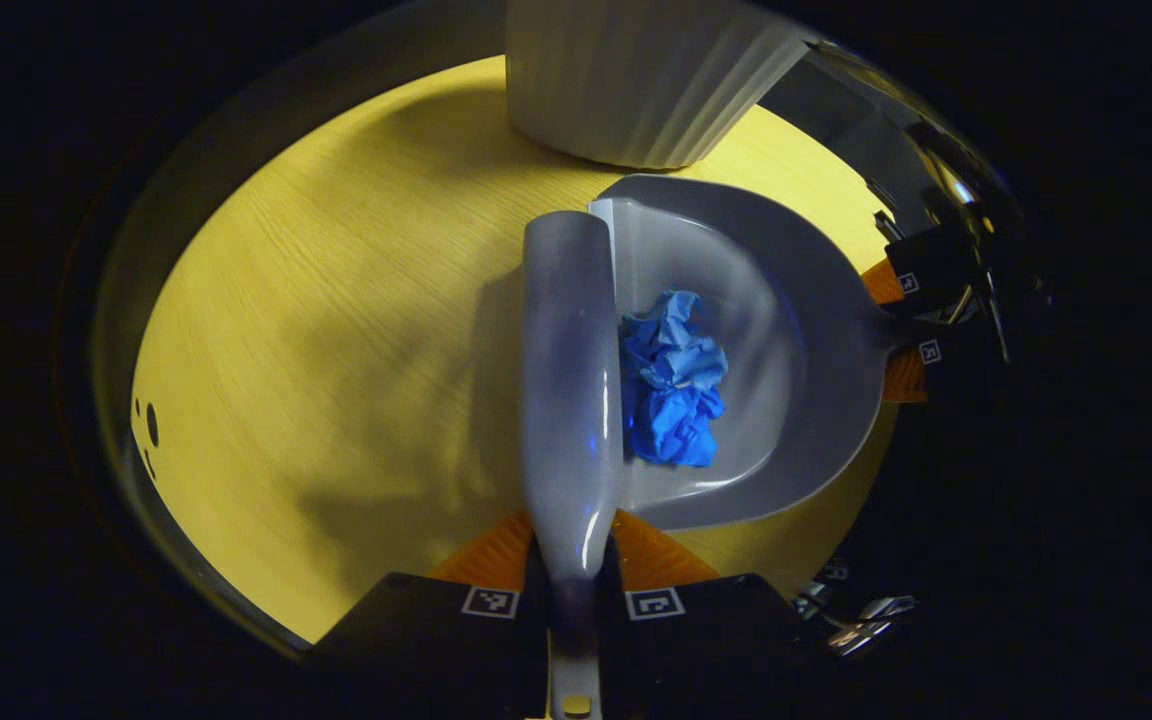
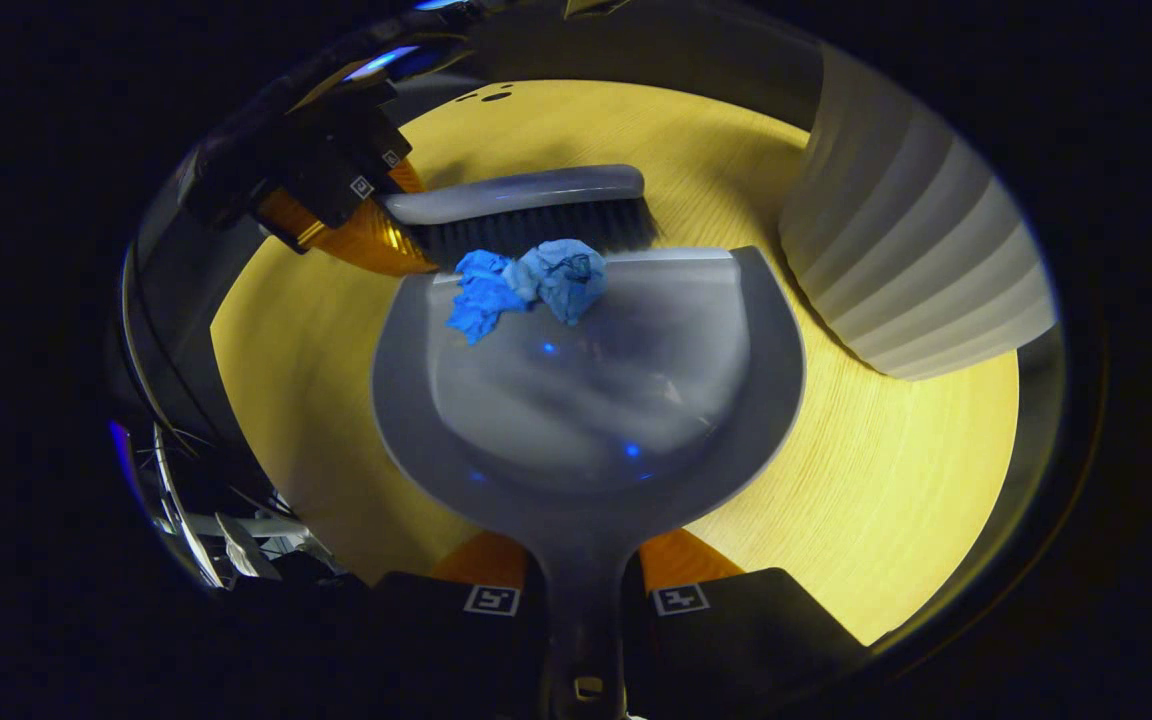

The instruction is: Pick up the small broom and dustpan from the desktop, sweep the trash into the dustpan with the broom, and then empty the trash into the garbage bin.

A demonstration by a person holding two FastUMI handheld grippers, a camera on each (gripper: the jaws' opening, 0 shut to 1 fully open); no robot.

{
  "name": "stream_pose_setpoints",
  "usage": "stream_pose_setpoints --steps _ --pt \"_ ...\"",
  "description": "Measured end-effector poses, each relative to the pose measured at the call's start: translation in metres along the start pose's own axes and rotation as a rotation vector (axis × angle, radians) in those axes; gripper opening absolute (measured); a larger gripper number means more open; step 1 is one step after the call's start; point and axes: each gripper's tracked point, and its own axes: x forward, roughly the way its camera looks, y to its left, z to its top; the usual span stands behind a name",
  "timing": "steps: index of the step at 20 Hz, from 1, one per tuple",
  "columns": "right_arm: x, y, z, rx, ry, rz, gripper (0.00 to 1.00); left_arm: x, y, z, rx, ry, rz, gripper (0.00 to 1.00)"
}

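Between the left gripper (image 1: pixel 572 590) jaws sat the broom (image 1: pixel 568 380) handle, clamped; ahead, blue trash (image 1: pixel 671 380) lay inside the dustpan (image 2: pixel 586 400); right gripper (image 2: pixel 584 590) jaws clamped its handle.

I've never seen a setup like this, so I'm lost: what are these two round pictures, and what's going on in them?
A person holds a two-finger gripper in each hand, and each carries a fisheye camera. In the left gripper view, the left gripper clamps the small broom. In the right gripper view, the right gripper clamps the dustpan. The dustpan lies on a yellow wooden desktop. A crumpled blue paper sits just inside the dustpan's mouth, against the bristles. A ribbed white garbage bin stands beside it.
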Motion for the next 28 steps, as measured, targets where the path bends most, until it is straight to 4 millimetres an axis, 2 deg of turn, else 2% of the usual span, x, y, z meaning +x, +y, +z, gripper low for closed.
stream_pose_setpoints --steps 3,5,8,9,10,12,13,15,16,18,19,20,21,22,25,28 --pt "0.002 -0.001 0.002 -0.011 -0.012 0.011 0.33 -0.010 -0.016 -0.002 -0.045 -0.015 -0.017 0.27" --pt "0.003 -0.002 0.004 0.003 -0.029 0.033 0.33 -0.020 -0.025 -0.003 -0.089 -0.029 -0.017 0.24" --pt "0.005 -0.007 0.002 0.000 -0.060 0.045 0.33 -0.035 -0.022 -0.010 -0.136 -0.073 0.061 0.24" --pt "0.004 -0.006 0.001 0.000 -0.069 0.042 0.33 -0.043 -0.025 -0.012 -0.166 -0.096 0.072 0.27" --pt "-0.005 -0.006 -0.002 0.001 -0.080 0.040 0.33 -0.051 -0.026 -0.013 -0.191 -0.115 0.082 0.21" --pt "-0.012 -0.007 -0.004 -0.026 -0.091 0.038 0.33 -0.066 -0.023 -0.019 -0.248 -0.153 0.132 0.24" --pt "-0.015 -0.010 -0.005 -0.040 -0.091 0.039 0.36 -0.074 -0.022 -0.023 -0.281 -0.176 0.156 0.24" --pt "-0.027 -0.010 -0.008 -0.041 -0.085 0.049 0.33 -0.084 -0.018 -0.028 -0.336 -0.243 0.206 0.24" --pt "-0.038 -0.006 -0.010 -0.032 -0.078 0.055 0.33 -0.087 -0.010 -0.033 -0.355 -0.282 0.247 0.24" --pt "-0.070 -0.004 -0.011 -0.042 -0.083 0.043 0.33 -0.098 -0.006 -0.046 -0.384 -0.325 0.286 0.24" --pt "-0.087 0.000 -0.012 -0.054 -0.089 0.041 0.33 -0.100 -0.005 -0.056 -0.391 -0.335 0.297 0.21" --pt "-0.101 0.005 -0.014 -0.064 -0.087 0.039 0.33 -0.101 -0.008 -0.067 -0.401 -0.341 0.303 0.24" --pt "-0.114 0.007 -0.014 -0.071 -0.082 0.041 0.33 -0.100 -0.012 -0.077 -0.413 -0.342 0.304 0.21" --pt "-0.127 0.010 -0.014 -0.076 -0.077 0.043 0.33 -0.098 -0.018 -0.089 -0.419 -0.342 0.300 0.24" --pt "-0.166 0.013 -0.018 -0.062 -0.054 0.045 0.33 -0.084 -0.033 -0.111 -0.434 -0.340 0.286 0.24" --pt "-0.201 0.006 -0.014 -0.057 -0.071 0.011 0.33 -0.069 -0.050 -0.127 -0.445 -0.346 0.256 0.25"
